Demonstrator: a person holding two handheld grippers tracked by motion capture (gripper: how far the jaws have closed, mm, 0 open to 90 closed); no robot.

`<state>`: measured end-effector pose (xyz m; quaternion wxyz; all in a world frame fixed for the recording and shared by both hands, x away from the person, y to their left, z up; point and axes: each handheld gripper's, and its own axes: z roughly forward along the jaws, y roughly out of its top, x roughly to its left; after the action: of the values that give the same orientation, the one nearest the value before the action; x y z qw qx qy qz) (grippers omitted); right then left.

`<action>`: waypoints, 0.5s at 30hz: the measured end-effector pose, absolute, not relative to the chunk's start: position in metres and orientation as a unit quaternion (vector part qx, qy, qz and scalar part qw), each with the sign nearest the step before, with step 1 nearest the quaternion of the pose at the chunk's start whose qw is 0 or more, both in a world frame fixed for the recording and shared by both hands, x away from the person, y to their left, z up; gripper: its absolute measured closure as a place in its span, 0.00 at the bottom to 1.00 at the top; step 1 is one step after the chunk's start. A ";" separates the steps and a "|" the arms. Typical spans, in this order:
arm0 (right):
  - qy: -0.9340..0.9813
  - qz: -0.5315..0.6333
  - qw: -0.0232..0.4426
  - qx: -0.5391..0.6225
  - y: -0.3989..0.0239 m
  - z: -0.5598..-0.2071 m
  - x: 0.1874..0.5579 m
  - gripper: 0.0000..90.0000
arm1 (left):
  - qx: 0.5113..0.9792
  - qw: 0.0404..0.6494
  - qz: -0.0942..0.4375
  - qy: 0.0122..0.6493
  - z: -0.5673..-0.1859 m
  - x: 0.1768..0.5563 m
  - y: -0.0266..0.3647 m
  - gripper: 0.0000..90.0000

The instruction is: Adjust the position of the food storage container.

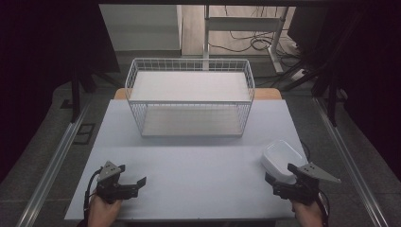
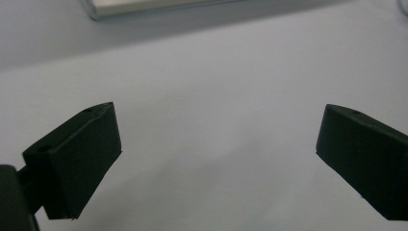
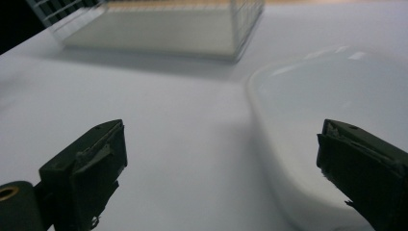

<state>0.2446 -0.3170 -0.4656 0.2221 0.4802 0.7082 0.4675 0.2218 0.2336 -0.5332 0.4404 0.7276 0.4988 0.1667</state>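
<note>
A white plastic container [image 1: 282, 158] lies upside down on the white table [image 1: 198, 165] at the front right. My right gripper [image 1: 280, 173] sits just behind it, open; in the right gripper view the container [image 3: 337, 91] lies ahead, reaching in front of the right jaw, and nothing is between the jaws of the right gripper [image 3: 222, 124]. At the front left my left gripper [image 1: 132, 174] is open over bare table. The left gripper view has the jaws of the left gripper [image 2: 219, 108] wide apart with only the tabletop between them.
A white wire basket [image 1: 189, 60] with a pale floor stands at the back middle of the table; its near corner [image 3: 159, 33] lies ahead of the right gripper and its base edge [image 2: 144, 6] at the top of the left gripper view. Dark stands and cables surround the table.
</note>
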 end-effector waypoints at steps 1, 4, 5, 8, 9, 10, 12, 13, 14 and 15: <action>0.706 0.470 0.218 0.482 -0.318 -0.465 0.244 0.03 | 0.732 0.443 0.152 0.495 -0.533 0.222 0.232 0.02; 0.707 0.474 0.217 0.478 -0.321 -0.467 0.241 0.01 | 0.736 0.442 0.155 0.489 -0.534 0.222 0.230 0.03; 0.706 0.470 0.223 0.480 -0.322 -0.469 0.241 0.01 | 0.736 0.447 0.161 0.483 -0.534 0.222 0.229 0.03; 0.705 0.463 0.235 0.483 -0.321 -0.474 0.241 0.01 | 0.730 0.455 0.164 0.483 -0.536 0.223 0.230 0.01; 0.708 0.458 0.239 0.482 -0.320 -0.475 0.241 0.01 | 0.726 0.461 0.164 0.484 -0.536 0.224 0.231 0.01; 0.708 0.458 0.239 0.482 -0.320 -0.475 0.241 0.01 | 0.726 0.461 0.164 0.484 -0.536 0.224 0.231 0.00; 0.711 0.448 0.245 0.484 -0.318 -0.477 0.242 0.00 | 0.715 0.475 0.165 0.486 -0.535 0.224 0.234 0.00; 0.714 0.440 0.251 0.484 -0.317 -0.477 0.242 0.00 | 0.708 0.484 0.166 0.486 -0.534 0.223 0.235 0.00; 0.716 0.437 0.252 0.483 -0.317 -0.477 0.242 0.00 | 0.706 0.487 0.166 0.487 -0.534 0.223 0.236 0.00; 0.720 0.436 0.251 0.477 -0.317 -0.476 0.241 0.00 | 0.705 0.488 0.164 0.487 -0.535 0.223 0.236 0.00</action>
<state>0.2412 -0.3170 -0.4765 0.2508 0.4771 0.7204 0.4364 0.2233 0.2359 -0.5346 0.4885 0.7054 0.4868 0.1640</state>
